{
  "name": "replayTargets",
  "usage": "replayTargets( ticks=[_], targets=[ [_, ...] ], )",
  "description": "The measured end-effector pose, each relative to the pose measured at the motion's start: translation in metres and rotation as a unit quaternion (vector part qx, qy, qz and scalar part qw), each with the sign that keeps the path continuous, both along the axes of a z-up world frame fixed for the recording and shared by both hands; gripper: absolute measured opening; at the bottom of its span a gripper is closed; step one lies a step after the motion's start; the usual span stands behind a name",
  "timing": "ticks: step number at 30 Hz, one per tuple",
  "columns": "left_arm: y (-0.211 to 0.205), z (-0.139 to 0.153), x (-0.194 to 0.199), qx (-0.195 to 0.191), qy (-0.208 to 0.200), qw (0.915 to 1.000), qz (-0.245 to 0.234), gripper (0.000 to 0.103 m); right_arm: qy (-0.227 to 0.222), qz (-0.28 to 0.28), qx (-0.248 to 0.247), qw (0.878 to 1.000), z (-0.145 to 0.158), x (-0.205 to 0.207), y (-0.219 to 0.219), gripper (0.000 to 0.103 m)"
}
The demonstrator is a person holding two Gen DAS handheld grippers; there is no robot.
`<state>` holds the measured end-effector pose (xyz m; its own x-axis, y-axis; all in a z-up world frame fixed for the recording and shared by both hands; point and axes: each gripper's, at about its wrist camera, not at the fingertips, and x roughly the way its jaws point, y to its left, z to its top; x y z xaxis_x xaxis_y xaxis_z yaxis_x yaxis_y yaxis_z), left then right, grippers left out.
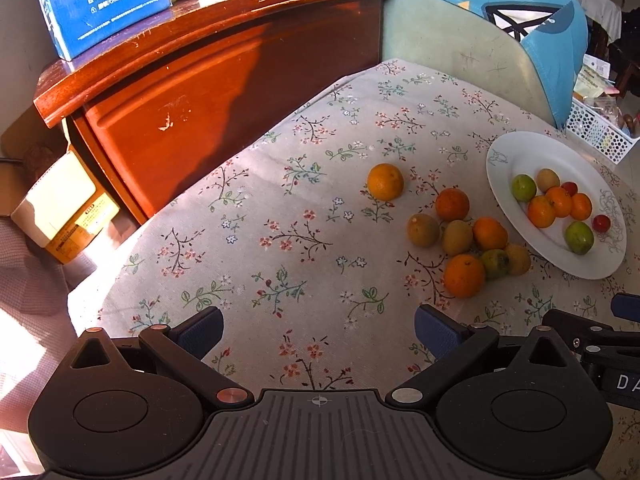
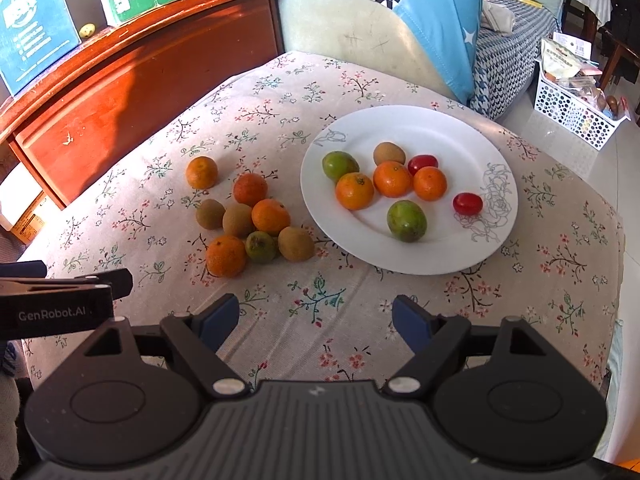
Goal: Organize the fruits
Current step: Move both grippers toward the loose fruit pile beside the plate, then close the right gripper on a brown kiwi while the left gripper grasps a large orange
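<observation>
Right wrist view: at ten o'clock my loose fruit pile sits on the floral cloth, just beside the white plate at one o'clock. Both my left gripper and right gripper hover above the cloth, jaws spread, empty.

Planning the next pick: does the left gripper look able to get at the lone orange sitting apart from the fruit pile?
Probably yes. The left gripper is open and empty, the lone orange stands clear of the pile, and only bare tablecloth lies between them.
</observation>
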<state>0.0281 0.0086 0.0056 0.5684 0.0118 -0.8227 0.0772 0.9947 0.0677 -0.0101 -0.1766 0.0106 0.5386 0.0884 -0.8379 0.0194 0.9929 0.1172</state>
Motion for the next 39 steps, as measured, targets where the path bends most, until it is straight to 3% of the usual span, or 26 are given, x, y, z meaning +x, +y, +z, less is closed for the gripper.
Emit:
replayTargets(
  ticks=[10,14,18,26,35,39],
  targets=[
    [-0.006,-0.003,-0.001,0.01,-0.004,0.9999,-0.01,0.102,-0.004,0.004,-0.005,1.0,-0.006,0.003,0.004,0.07],
    [-0.002,-0.002,0.002,-0.002,-0.009,1.0,-0.002,0.102,-0.003,0.003,0.009,1.0,-0.009,0.003,-0.002,0.055],
    [0.001,-0.001,0.004,-0.016,-0.012,0.9998,0.002,0.1,0.008,-0.022,0.017,1.0,-0.015,0.004,-0.015,0.048],
    [-0.001,-0.003,0.007,-0.026,-0.008,0.9996,0.001,0.1,0.028,-0.069,0.023,0.997,-0.026,0.011,-0.036,0.048],
    [0.003,-0.008,0.011,-0.022,-0.005,0.9997,0.011,0.1,0.016,-0.079,0.023,0.996,-0.036,0.03,-0.034,0.036],
    [0.002,-0.008,0.012,-0.023,-0.004,0.9997,0.008,0.1,0.016,-0.092,0.041,0.995,-0.036,0.032,-0.039,0.036]
  ],
)
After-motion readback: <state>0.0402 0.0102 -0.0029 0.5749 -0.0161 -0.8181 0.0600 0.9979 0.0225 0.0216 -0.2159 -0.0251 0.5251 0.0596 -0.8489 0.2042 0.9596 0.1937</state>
